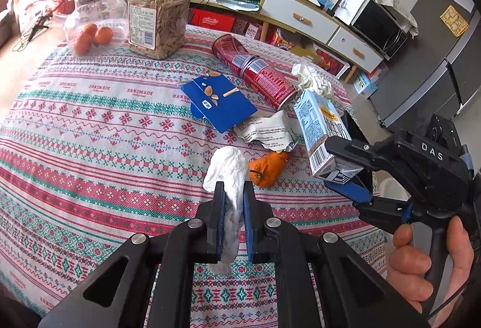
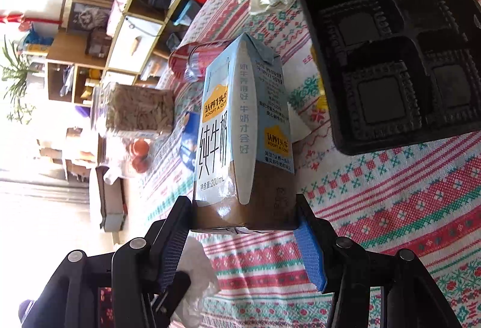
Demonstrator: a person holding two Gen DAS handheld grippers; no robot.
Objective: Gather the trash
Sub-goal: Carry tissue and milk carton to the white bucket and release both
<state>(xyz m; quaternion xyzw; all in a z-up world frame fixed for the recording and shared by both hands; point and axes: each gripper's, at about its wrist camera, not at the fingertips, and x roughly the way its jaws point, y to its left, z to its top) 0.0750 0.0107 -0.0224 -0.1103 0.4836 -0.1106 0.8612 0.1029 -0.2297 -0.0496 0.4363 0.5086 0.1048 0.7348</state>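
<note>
A: Entry one, left gripper (image 1: pixel 234 192). We list its jaws as nearly closed, pinching a white crumpled tissue (image 1: pixel 227 174) that hangs out both above and below the pads, held clear over the near part of the table (image 1: pixel 75 147).

B: Entry two, right gripper (image 2: pixel 243 226). Jaws about half open, set around the base of a small blue-and-white milk carton (image 2: pixel 240 129). The left pad looks to be touching the carton's side. The right blue pad sits at its corner, and whether that one is bearing on it we cannot tell.

A: In the left wrist view the carton (image 1: pixel 323 132) lies at the right of the table, tilted, with the right gripper (image 1: pixel 348 171) at its near end and a hand (image 1: pixel 430 265) on the handle.

B: Remaining trash, as we count it: a dented red can (image 1: pixel 254 69) on its side in the middle, a flattened blue box (image 1: pixel 219 105) left of it, a torn printed wrapper (image 1: pixel 267 132), orange peel (image 1: pixel 267 168) just beside the tissue, and crumpled paper (image 1: pixel 312 78) at the far right. A black compartment tray (image 2: pixel 390 48) sits right of the carton.

A: Not trash, in our judgement: the seed jar (image 1: pixel 159 12) and the glass jar of oranges (image 1: pixel 93 21), far left.

B: Step in hand: securing the carton, tissue already collected. Next we would firm the hold, lift the carton clear, and carry both items to a bin, which appears in neither view.
</note>
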